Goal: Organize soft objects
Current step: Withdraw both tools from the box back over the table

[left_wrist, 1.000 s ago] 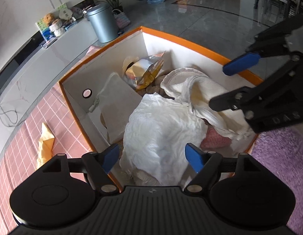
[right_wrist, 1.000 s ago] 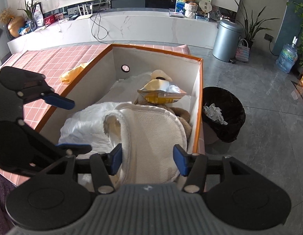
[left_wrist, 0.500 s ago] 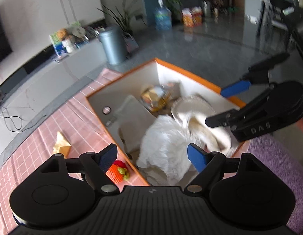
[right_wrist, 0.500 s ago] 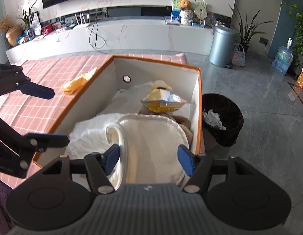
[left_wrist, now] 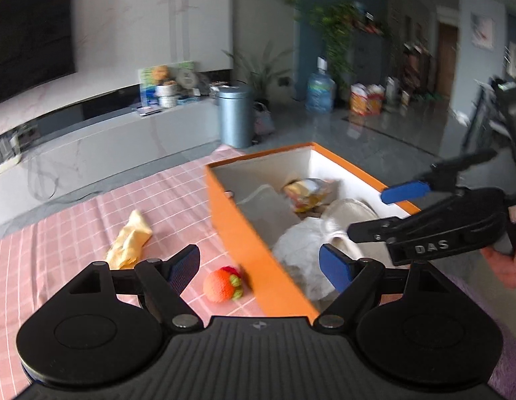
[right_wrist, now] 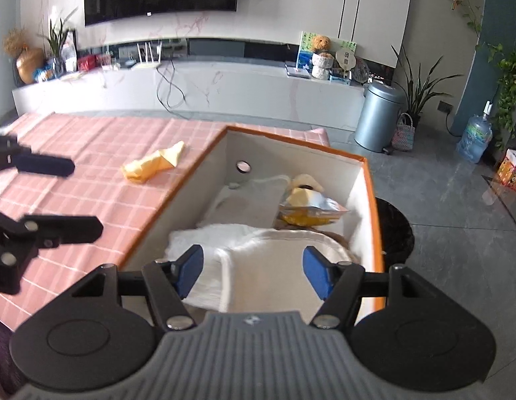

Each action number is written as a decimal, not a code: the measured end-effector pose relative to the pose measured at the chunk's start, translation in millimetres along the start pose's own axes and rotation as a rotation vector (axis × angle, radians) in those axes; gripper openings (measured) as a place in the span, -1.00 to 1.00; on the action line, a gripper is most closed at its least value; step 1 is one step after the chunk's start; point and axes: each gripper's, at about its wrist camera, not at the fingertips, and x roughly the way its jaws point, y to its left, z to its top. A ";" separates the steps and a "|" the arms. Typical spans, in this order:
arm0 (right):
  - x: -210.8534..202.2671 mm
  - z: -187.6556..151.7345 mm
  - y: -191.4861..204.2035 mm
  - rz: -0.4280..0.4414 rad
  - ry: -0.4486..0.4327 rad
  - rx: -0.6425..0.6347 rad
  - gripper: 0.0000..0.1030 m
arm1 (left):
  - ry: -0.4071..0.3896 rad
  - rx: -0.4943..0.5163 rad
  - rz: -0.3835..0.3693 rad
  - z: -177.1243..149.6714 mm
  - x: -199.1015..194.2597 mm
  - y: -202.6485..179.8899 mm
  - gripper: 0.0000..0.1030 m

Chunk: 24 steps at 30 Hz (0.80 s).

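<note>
While both grippers hang above the orange box (right_wrist: pixel 371 200), nothing sits between either pair of fingers — left gripper (left_wrist: pixel 259 266) spread wide, right gripper (right_wrist: pixel 253 271) just been opening. White towels (right_wrist: pixel 258 250) lie inside the box; yellow cloth (left_wrist: pixel 129 240) and knitted orange ball (left_wrist: pixel 221 285) rest on the pink checked counter (left_wrist: pixel 58 253).

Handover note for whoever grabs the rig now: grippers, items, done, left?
Left gripper: open, empty, over the pink cloth.
Right gripper: open, jaws just opened, empty, above the box.
Done: white fabrics and snack bag lie in the box.
Left: knitted ball beside the box wall, and yellow cloth further out; both on the pink cloth.
</note>
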 end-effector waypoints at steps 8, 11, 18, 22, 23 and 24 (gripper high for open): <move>-0.7 -2.5 40.3 0.039 -0.066 -0.033 0.29 | -0.062 -0.202 0.058 -35.5 -19.9 40.0 0.85; -0.1 -0.9 57.7 0.056 -0.092 -0.065 0.29 | -0.052 -0.240 0.090 -48.7 -26.4 53.3 0.85; 7.8 6.2 104.1 0.107 -0.131 -0.209 0.28 | -0.036 -0.295 0.163 -68.1 -40.0 81.6 0.83; 20.9 11.9 125.6 0.139 -0.105 -0.289 0.28 | -0.018 -0.295 0.185 -74.3 -41.2 92.8 0.81; 24.7 13.5 130.1 0.147 -0.094 -0.309 0.28 | -0.012 -0.295 0.184 -75.4 -40.4 95.6 0.80; 29.4 15.4 134.6 0.156 -0.078 -0.331 0.27 | -0.006 -0.294 0.182 -76.3 -39.4 98.0 0.79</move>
